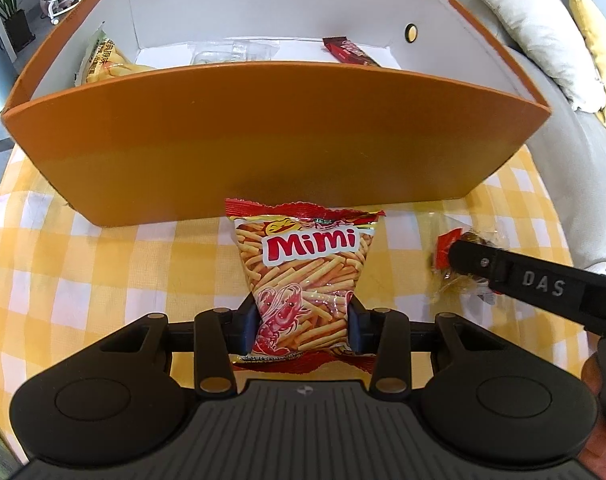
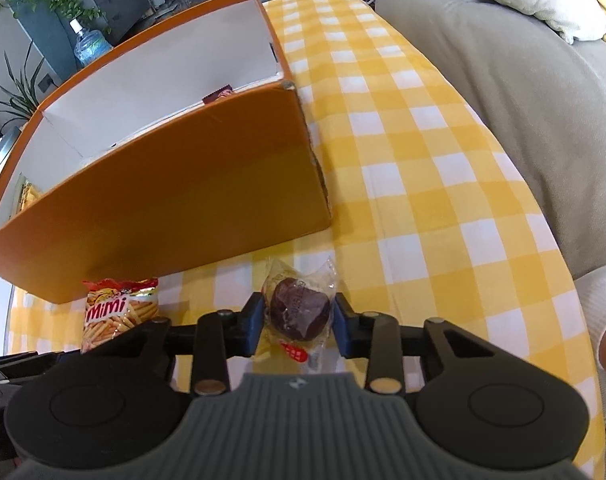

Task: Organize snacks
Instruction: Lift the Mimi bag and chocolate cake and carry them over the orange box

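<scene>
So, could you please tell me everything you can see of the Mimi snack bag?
The Mimi snack bag is a small glossy foil pouch, red with crimped zigzag seams at both ends, printed with golden snack sticks, a red "Mimi" logo and a cartoon shrimp. It looks puffed and unopened. It lies on the yellow checked tablecloth just in front of the orange box, outside it. The left gripper squeezes its lower part from both sides, narrowing it there.
</scene>
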Demonstrator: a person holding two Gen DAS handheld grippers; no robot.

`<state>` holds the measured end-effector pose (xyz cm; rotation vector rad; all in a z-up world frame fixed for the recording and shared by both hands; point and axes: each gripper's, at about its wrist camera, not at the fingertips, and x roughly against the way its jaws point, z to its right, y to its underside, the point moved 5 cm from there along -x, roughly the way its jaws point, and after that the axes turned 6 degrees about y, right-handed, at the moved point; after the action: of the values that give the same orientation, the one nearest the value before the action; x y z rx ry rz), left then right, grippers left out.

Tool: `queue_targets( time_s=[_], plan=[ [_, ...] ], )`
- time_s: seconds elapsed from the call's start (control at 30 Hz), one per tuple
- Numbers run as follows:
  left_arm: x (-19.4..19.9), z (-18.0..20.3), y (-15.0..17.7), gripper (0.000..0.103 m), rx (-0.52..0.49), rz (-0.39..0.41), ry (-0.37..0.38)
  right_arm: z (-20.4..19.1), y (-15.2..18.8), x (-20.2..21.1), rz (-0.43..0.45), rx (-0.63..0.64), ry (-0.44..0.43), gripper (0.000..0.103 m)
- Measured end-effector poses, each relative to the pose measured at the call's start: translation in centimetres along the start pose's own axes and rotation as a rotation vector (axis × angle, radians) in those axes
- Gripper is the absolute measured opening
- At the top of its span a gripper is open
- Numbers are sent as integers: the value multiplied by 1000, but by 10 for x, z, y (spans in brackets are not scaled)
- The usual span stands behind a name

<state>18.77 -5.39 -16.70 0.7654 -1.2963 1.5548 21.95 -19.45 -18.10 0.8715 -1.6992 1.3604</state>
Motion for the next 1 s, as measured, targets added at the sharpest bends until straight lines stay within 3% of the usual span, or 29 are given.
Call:
queue_targets(
  time_s=[0.43, 0.77, 1.0],
  plan=[
    [55, 13, 4, 47, -4, 82, 46, -13, 11, 34, -27, 92, 10, 33],
    [105, 24, -10, 47, -13, 219, 60, -30, 6, 91, 121, 195, -26, 33],
    [126, 22, -38, 47, -31, 299, 50, -43, -9, 115, 208, 216, -57, 33]
  ],
)
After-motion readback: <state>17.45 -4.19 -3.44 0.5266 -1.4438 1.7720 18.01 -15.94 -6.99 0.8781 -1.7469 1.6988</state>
